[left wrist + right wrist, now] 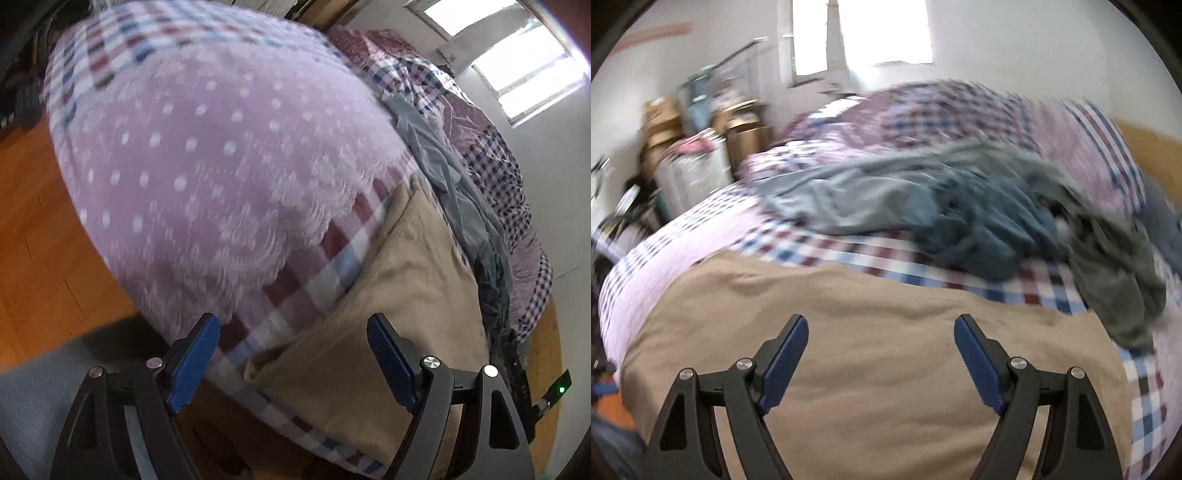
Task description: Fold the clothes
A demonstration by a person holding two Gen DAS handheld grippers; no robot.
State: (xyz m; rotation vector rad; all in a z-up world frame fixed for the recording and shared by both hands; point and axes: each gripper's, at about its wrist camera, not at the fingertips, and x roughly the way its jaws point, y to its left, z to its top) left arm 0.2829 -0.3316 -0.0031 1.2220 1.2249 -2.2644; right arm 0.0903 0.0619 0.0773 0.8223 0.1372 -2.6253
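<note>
- Both claws, left claw and right claw, are wide open and hold nothing.
- Tan cloth lies flat on the checked bed.
- Grey clothes sit at 1 o'clock.

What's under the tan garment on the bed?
The tan garment lies flat on the checked bedsheet, which shows along its far edge and right side. A pink lace cover lies beside it. Anything directly beneath the tan cloth is covered.
</note>
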